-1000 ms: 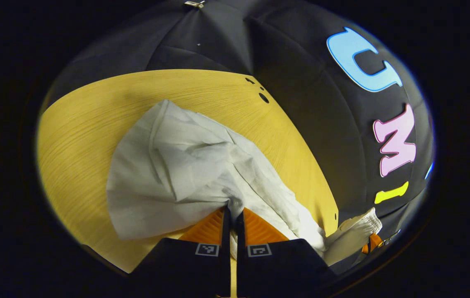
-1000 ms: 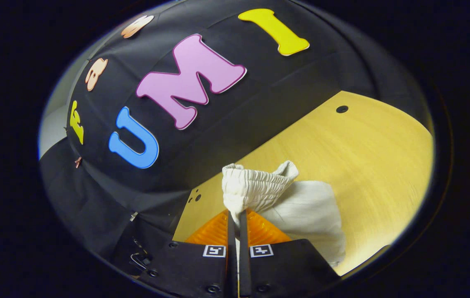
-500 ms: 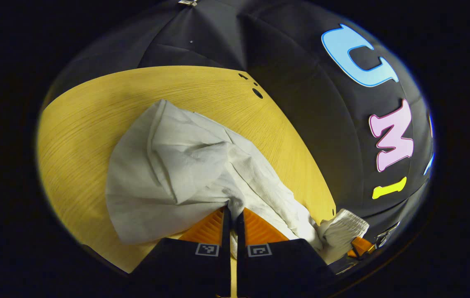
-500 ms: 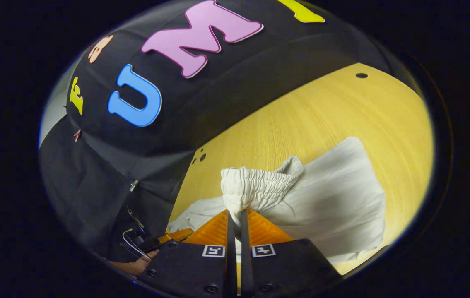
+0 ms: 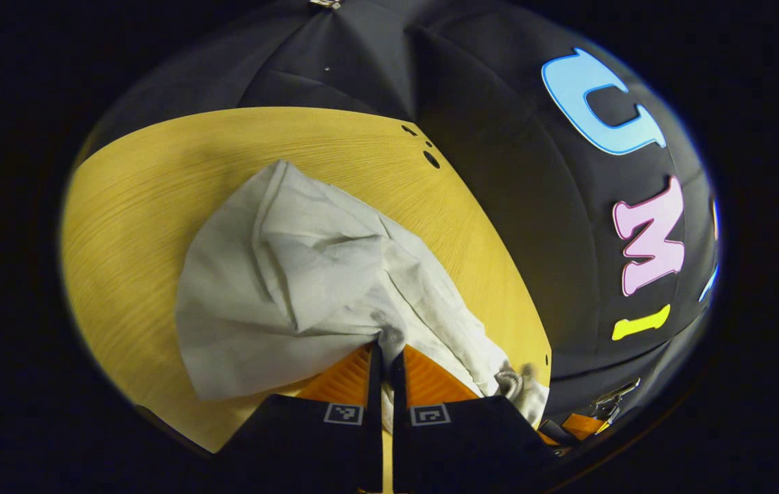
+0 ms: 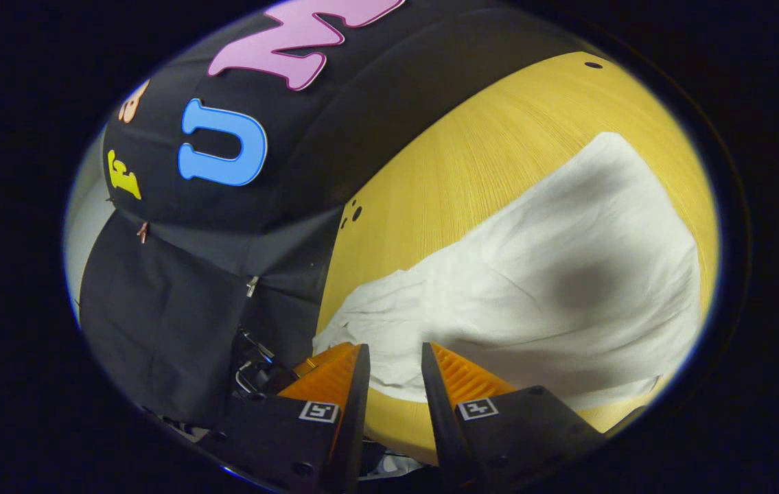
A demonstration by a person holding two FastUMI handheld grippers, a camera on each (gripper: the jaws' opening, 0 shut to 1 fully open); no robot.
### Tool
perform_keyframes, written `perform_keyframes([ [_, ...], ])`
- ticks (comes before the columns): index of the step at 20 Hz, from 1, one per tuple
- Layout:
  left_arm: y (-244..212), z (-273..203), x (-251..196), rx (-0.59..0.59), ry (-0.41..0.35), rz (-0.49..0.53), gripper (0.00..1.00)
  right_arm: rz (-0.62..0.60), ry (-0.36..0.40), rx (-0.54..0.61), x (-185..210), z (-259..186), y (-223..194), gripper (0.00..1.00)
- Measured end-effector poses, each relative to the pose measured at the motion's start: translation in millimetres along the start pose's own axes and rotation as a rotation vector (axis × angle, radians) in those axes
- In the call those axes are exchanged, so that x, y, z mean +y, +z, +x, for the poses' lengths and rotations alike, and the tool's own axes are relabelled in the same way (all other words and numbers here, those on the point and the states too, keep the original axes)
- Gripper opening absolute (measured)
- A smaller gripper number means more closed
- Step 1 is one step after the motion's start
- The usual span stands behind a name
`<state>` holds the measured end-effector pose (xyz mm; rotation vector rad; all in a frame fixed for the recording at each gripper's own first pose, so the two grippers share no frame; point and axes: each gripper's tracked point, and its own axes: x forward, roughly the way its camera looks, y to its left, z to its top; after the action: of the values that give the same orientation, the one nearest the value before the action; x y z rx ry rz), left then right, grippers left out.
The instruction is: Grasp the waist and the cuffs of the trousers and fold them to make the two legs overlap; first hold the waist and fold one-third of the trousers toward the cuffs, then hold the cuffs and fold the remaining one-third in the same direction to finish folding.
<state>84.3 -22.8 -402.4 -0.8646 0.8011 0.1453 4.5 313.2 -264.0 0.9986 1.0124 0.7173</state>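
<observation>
From the left gripper view I see my left gripper with its two fingers drawn together on a fold of the trousers; the pale cloth bunches up right at the tips and is pinched between them. From that pinch the white fabric spreads out over the yellow wooden desk, crumpled and doubled over on itself, with one corner reaching toward the far edge of the desk near the small dark holes at the desk's far corner. A strip of cloth runs off toward the desk's right edge, where the gathered waist lies at the rim.

In the right gripper view my right gripper stands with its fingers apart, a clear gap between them, and nothing is held in it. It hangs over the near edge of the desk, just short of the cloth. The trousers lie flat here, a broad smooth white sheet stretching from the near edge out toward the far right corner, with a soft shadow on the middle of it.
</observation>
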Motion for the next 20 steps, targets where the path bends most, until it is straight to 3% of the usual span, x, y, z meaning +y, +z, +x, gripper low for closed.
perform_keyframes([
  [6,7,-7,-9,-0.040,-0.002,-0.002,0.11,0.051,-0.039,-0.147,-30,-45,46,0.52],
  [11,29,-23,-58,-0.123,-0.106,-0.030,0.11,0.126,-0.101,-0.290,-73,-104,80,0.52],
  [15,24,-40,-117,-0.158,-0.207,0.093,0.10,0.170,-0.178,-0.363,-114,-144,89,0.52],
  [20,1,-51,-199,-0.143,-0.300,0.353,0.14,0.230,-0.241,-0.404,-149,-178,84,0.52],
])
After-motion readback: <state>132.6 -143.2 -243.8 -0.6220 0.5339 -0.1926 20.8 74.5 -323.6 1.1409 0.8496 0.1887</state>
